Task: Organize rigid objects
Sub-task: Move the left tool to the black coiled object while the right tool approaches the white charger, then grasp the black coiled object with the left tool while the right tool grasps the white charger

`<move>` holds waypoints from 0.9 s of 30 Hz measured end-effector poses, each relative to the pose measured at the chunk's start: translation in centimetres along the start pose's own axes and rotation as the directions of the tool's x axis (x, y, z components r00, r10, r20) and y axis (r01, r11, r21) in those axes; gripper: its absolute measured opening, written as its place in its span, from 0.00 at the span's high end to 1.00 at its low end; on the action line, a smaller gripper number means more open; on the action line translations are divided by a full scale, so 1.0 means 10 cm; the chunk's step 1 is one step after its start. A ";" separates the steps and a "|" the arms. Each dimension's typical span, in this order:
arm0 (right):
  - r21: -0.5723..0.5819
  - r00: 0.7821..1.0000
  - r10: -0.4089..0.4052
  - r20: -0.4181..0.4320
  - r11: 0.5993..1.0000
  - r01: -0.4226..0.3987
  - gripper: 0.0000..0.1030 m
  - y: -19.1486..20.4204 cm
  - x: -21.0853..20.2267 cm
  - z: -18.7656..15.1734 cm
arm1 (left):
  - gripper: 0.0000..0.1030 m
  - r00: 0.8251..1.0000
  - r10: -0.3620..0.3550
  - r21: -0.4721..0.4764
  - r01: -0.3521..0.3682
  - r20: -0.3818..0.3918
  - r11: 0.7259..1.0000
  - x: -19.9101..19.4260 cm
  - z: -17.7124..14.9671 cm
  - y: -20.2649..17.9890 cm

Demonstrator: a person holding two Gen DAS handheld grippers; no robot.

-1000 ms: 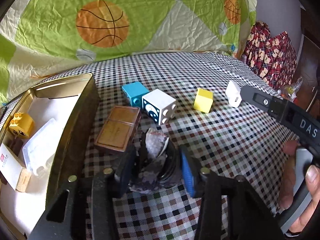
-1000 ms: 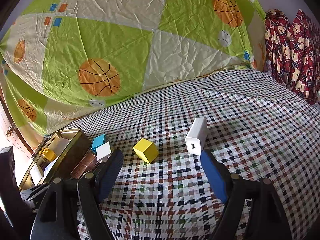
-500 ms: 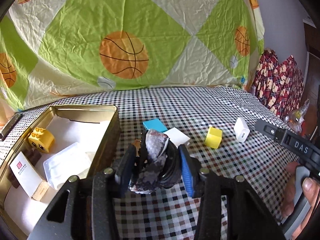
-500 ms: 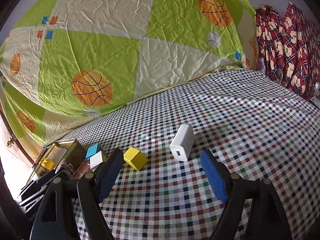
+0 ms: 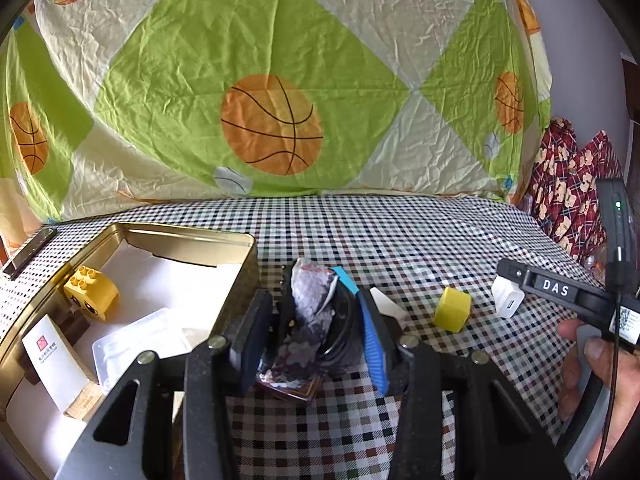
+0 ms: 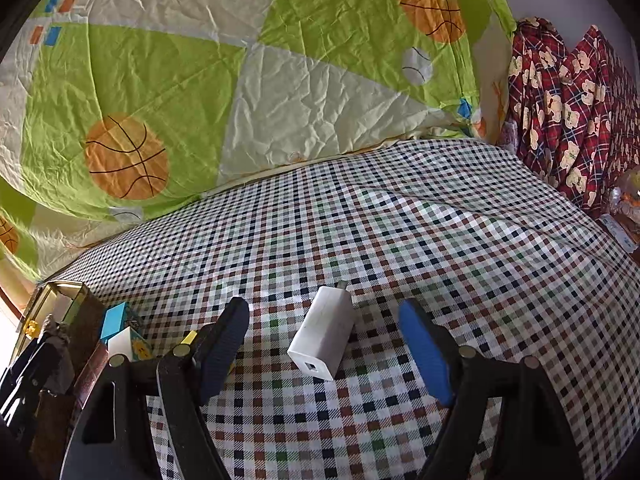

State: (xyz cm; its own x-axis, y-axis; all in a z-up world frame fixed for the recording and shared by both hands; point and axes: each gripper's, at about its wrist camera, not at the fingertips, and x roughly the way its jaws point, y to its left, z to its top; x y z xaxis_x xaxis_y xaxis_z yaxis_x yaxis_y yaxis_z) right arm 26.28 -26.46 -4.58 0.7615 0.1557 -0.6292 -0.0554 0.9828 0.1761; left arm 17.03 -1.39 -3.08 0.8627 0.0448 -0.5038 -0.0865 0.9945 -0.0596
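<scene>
Checked cloth [image 5: 420, 240] in black, white, red and green covers the bed that carries everything, with a green and cream basketball quilt [image 5: 272, 80] rising along its far edge. The left gripper [image 5: 312, 332] pinches a dark bundle [image 5: 316, 320], a black rounded thing wrapped in crumpled grey and white material, its pads pressed against both sides; the bundle hangs above the cloth, just beside the right wall of the gold tin [image 5: 188, 236]. That tin sits at the left edge of the bed and holds a yellow toy brick [image 5: 92, 294] near its left wall, a clear plastic lid [image 5: 140, 344] and a white card [image 5: 52, 360] toward its near end. Behind the bundle a blue block [image 5: 345, 278] and a white block [image 5: 386, 304] peek out. A yellow cube [image 5: 452, 310] lies on the cloth to the right, apart from them, and the white charger [image 6: 324, 332] lies further right again. The right gripper [image 6: 324, 344] straddles this charger with its jaws closing, a clear gap on each side, neither pad touching it. The charger lies on its side in the middle of the bed, its port facing the near edge. A hand [image 5: 600, 364] grips the right tool's handle at the near right corner.
</scene>
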 end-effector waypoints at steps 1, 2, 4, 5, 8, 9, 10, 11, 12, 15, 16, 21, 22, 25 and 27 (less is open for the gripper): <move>-0.001 1.000 -0.002 -0.011 1.000 0.002 0.27 0.00 0.03 0.01 | 0.59 1.000 0.001 0.005 -0.001 0.002 1.000 0.00 0.00 -0.01; -0.005 1.000 -0.004 -0.023 1.000 0.004 0.27 0.01 0.07 0.02 | 0.59 1.000 0.001 0.009 -0.001 0.006 1.000 -0.01 0.00 -0.01; -0.013 0.998 -0.006 -0.062 1.000 0.005 0.30 0.02 0.16 0.03 | 0.59 1.000 0.001 0.018 -0.001 0.014 1.000 -0.02 -0.01 -0.02; -0.015 0.996 -0.003 -0.086 1.000 0.002 0.33 0.03 0.21 0.03 | 0.59 1.000 0.001 0.022 -0.001 0.016 1.000 -0.03 -0.01 -0.03; -0.008 0.986 0.002 -0.166 1.000 -0.003 0.65 0.01 0.36 0.01 | 0.59 1.000 0.000 0.029 -0.001 0.025 1.000 -0.04 -0.01 -0.04; 0.003 0.985 0.019 -0.174 1.000 -0.018 0.76 -0.02 0.37 0.00 | 0.59 1.000 0.000 0.031 -0.001 0.030 1.000 -0.05 -0.01 -0.04; 0.014 0.986 0.035 -0.166 0.999 -0.034 0.77 -0.04 0.36 0.00 | 0.59 0.999 0.000 0.032 -0.001 0.035 0.999 -0.06 -0.02 -0.05; 0.021 0.986 0.058 -0.153 0.998 -0.055 0.78 -0.05 0.33 0.00 | 0.59 0.999 0.000 0.033 -0.002 0.042 0.999 -0.08 -0.02 -0.05; 0.022 0.987 0.071 -0.143 0.997 -0.069 0.78 -0.05 0.29 -0.01 | 0.59 0.999 0.001 0.034 -0.002 0.049 0.999 -0.10 -0.02 -0.05; 0.014 0.989 0.125 -0.080 0.992 -0.124 0.78 0.00 0.13 -0.05 | 0.59 0.998 0.001 0.035 -0.004 0.066 0.999 -0.14 -0.02 -0.05; 0.007 0.989 0.133 -0.063 0.991 -0.133 0.78 0.03 0.07 -0.07 | 0.59 0.997 0.000 0.033 -0.002 0.072 0.999 -0.16 -0.02 -0.04; -0.049 0.983 0.183 0.024 0.982 -0.182 0.78 0.20 -0.18 -0.14 | 0.59 0.996 -0.004 0.025 0.002 0.084 1.000 -0.19 -0.02 -0.02; -0.069 0.982 0.187 0.035 0.980 -0.185 0.78 0.25 -0.22 -0.15 | 0.59 0.997 -0.006 0.025 0.004 0.083 1.000 -0.18 -0.02 -0.03; -0.127 0.980 0.186 0.076 0.976 -0.176 0.78 0.38 -0.35 -0.21 | 0.59 0.996 -0.008 0.022 0.006 0.086 1.000 -0.19 -0.03 -0.02; -0.164 0.976 0.183 0.117 0.973 -0.162 0.77 0.46 -0.45 -0.24 | 0.59 0.996 -0.009 0.019 0.007 0.087 1.000 -0.19 -0.03 -0.02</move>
State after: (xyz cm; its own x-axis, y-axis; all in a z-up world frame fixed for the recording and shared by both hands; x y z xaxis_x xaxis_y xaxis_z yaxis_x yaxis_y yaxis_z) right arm 21.05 -22.40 -2.80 0.8086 0.3200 -0.4938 -0.2836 0.9472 0.1494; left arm 15.26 -1.71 -2.32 0.9034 0.0438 -0.4265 -0.0705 0.9964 -0.0468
